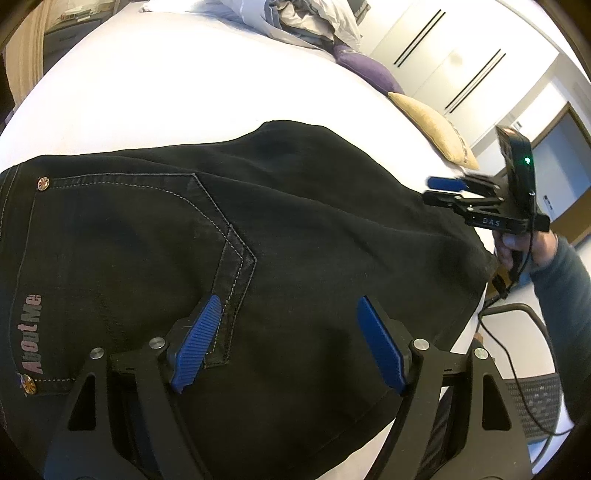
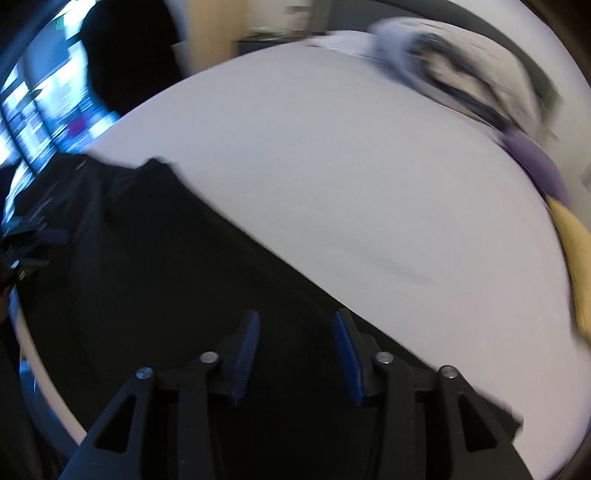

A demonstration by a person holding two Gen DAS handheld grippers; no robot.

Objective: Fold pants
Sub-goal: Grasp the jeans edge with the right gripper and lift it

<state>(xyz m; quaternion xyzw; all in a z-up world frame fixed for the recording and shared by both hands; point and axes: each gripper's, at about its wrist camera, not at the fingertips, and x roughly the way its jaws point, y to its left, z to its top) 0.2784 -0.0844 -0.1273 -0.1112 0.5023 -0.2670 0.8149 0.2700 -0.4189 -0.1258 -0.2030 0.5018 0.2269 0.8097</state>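
Black jeans [image 1: 295, 221] lie folded on the white bed [image 1: 166, 92], back pocket up, with an "About Me" label [image 1: 31, 332] at the left. My left gripper [image 1: 289, 306] hovers over them, open, its blue pads [image 1: 195, 343] wide apart with nothing gripped. At the jeans' right edge a hand holds my right gripper [image 1: 441, 190]. The right wrist view is blurred: the right gripper [image 2: 296, 317] is open over the jeans [image 2: 147, 258] near their edge. I see no cloth pinched between its pads [image 2: 347, 354].
A purple pillow [image 1: 369, 70] and a tan pillow [image 1: 432, 125] lie along the bed's far right edge. Heaped bedding and clothes [image 1: 306, 18] sit at the far end. A mesh chair [image 1: 535, 398] and a cable [image 1: 517, 354] are at the near right.
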